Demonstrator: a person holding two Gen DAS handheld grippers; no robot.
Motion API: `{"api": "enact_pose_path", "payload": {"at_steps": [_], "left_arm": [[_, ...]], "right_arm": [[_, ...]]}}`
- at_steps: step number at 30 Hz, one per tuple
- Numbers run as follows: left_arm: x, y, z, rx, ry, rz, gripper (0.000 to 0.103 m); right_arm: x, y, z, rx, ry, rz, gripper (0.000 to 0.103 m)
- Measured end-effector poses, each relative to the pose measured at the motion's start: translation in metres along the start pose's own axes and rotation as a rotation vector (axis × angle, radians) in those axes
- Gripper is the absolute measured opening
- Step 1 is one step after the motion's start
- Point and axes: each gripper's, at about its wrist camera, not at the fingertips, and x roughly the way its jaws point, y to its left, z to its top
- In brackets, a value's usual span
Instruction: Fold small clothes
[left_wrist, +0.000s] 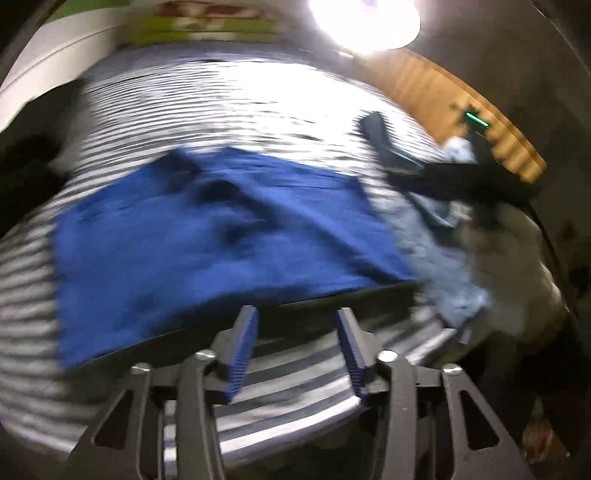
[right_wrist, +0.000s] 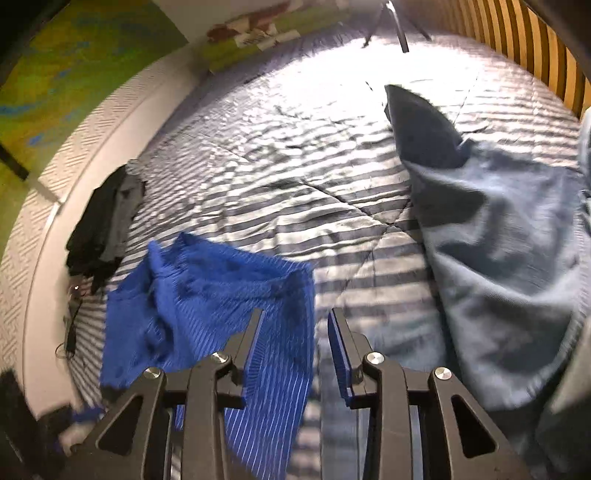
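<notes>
The blue garment (left_wrist: 221, 236) is lying on the striped bed (left_wrist: 229, 110) — grey clothes (right_wrist: 509, 266) beside it. Both tools are gaping, empty — left tool (left_wrist: 297, 325), right tool (right_wrist: 295, 325).

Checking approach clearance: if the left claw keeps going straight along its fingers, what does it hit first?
Likely the blue cloth: its near edge lies just ahead of the open left claw, on the striped bedspread. Motion blur leaves depth unclear.

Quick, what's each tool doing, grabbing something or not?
Left tool: open, holding nothing; the blue cloth lies just ahead.
Right tool: open, holding nothing; blue cloth beside its left finger.
</notes>
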Motion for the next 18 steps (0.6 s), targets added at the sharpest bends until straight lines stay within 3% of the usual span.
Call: {"api": "enact_pose_path", "payload": {"at_steps": [4,8,10,11,12,15,18], "left_arm": [[0.041,-0.065,0.008,0.102,0.058,-0.065,0.055],[0.069,-0.099,0.013,0.177,0.075,-0.063,0.055],[0.081,-0.109,0.013,0.207,0.085,-0.041,0.055],[0.086,-0.109,0.014,0.205,0.093,-0.042,0.055],[0.09,-0.109,0.014,0.197,0.103,-0.049,0.055],[0.098,-0.111,0.016,0.194,0.119,-0.069,0.055],[0.106,-0.12,0.017,0.212,0.126,-0.072,0.055]], "right_arm": [[0.023,-0.008,0.007,0.044,0.048,0.041,0.031],[0.039,-0.006,0.009,0.021,0.076,0.054,0.031],[0.045,-0.01,0.01,0.029,0.089,0.062,0.023],[0.045,-0.012,0.012,0.032,0.087,0.054,0.008],[0.043,-0.013,0.013,0.034,0.084,0.05,0.004],[0.024,-0.022,0.02,0.043,0.017,0.068,0.004],[0.016,-0.03,0.024,0.043,0.017,0.069,0.01]]}}
